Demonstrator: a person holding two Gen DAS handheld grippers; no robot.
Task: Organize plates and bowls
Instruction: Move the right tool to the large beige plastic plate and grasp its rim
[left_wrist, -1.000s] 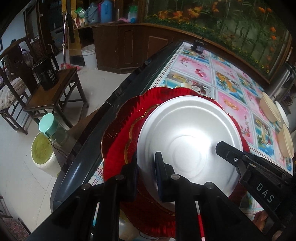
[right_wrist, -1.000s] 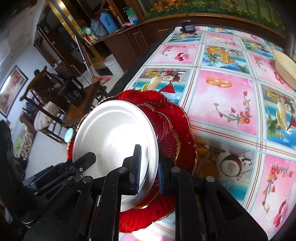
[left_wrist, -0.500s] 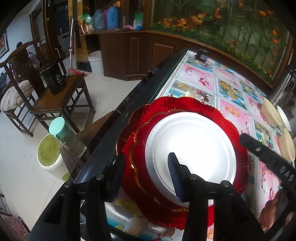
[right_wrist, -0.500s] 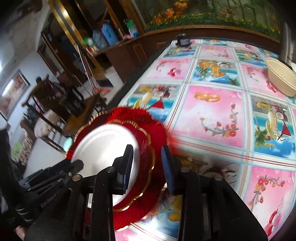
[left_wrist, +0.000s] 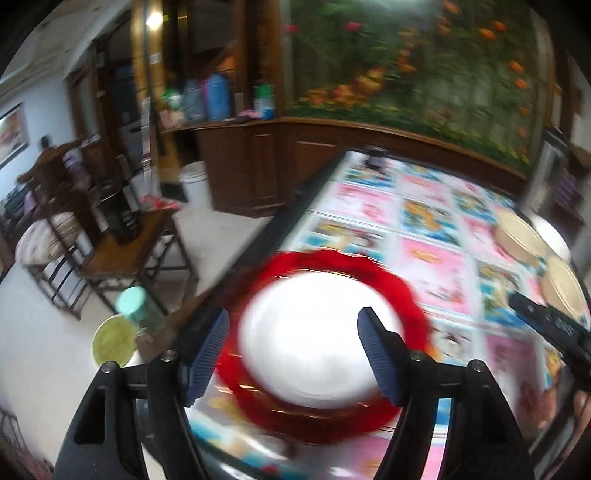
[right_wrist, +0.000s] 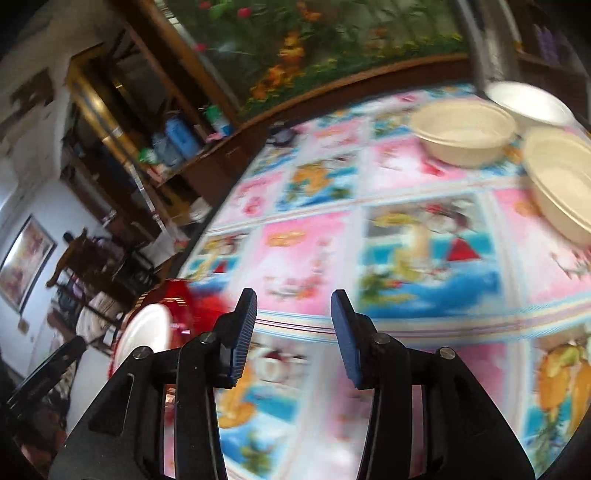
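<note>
A white plate lies on a stack of red scalloped plates near the table's left edge. My left gripper is open and empty, raised above and in front of the stack. In the right wrist view the stack shows at the far left. My right gripper is open and empty over the patterned tablecloth, turned toward the beige bowls. Its black body shows at the right of the left wrist view.
Two beige bowls and a white bowl sit at the table's far right; the beige ones also show in the left wrist view. A wooden chair and a green-lidded jar stand left of the table. A dark cabinet stands behind.
Both grippers let go of the white plate, opened wide and pulled back and up. The right gripper swung right toward the bowls. The white plate now rests on the red plates.
</note>
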